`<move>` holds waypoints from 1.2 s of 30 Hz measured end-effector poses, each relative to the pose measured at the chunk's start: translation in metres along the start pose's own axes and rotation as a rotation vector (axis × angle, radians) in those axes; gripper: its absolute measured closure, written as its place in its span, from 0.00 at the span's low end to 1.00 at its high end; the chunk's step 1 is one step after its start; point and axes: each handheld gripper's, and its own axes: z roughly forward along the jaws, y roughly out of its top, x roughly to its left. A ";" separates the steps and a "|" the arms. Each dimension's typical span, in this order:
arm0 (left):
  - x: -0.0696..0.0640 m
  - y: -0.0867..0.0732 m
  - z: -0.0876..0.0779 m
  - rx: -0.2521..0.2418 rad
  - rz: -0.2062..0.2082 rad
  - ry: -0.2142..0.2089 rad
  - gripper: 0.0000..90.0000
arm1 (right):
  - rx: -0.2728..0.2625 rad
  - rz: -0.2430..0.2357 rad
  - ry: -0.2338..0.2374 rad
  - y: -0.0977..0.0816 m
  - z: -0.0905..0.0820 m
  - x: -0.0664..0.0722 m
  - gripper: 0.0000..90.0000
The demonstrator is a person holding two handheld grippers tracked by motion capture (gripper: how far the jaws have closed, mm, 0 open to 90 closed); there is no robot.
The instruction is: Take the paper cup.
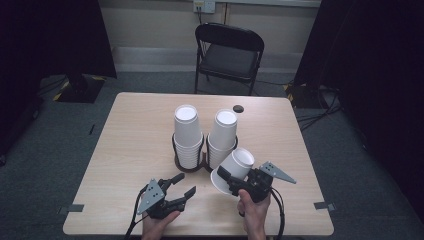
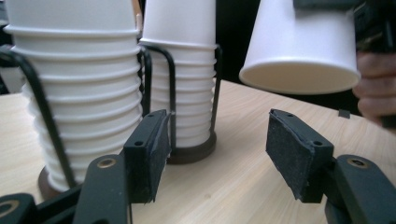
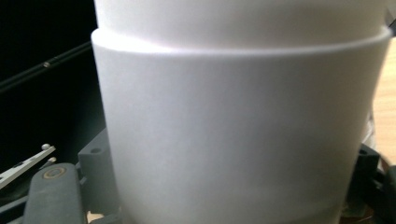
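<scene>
The right claw (image 1: 231, 181) is clamped on a white paper cup (image 1: 234, 170), held above the surface (image 1: 135, 135) just beside the two cup stacks (image 1: 188, 136) in their wire holders. The cup lies tilted (base up and away, open mouth toward the person). The left claw (image 1: 181, 185) stands apart, holding nothing.

From up close on the right gripper view, the white cup (image 3: 243, 116) blocks almost everything, its top and base cut off by the edges, so how the jaws meet it is hidden. In the left gripper view the left cup stack (image 2: 74, 93) loses its top. The small dark disc (image 1: 238, 108) on the surface is too small to identify.
</scene>
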 end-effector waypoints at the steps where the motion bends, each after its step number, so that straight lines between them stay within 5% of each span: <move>1: 0.000 0.000 0.001 -0.002 0.002 -0.003 0.43 | 0.001 0.016 0.008 -0.003 0.000 -0.001 0.19; 12: -0.011 -0.003 0.014 -0.057 0.073 -0.016 0.49 | -0.037 0.132 0.081 -0.016 0.000 -0.008 0.19; 28: -0.011 -0.005 0.025 -0.087 0.048 -0.092 0.59 | -0.008 0.331 0.196 -0.039 0.008 -0.011 0.19; 36: -0.014 -0.008 0.035 -0.077 0.058 -0.096 0.64 | 0.051 0.364 0.227 -0.042 0.016 -0.010 0.19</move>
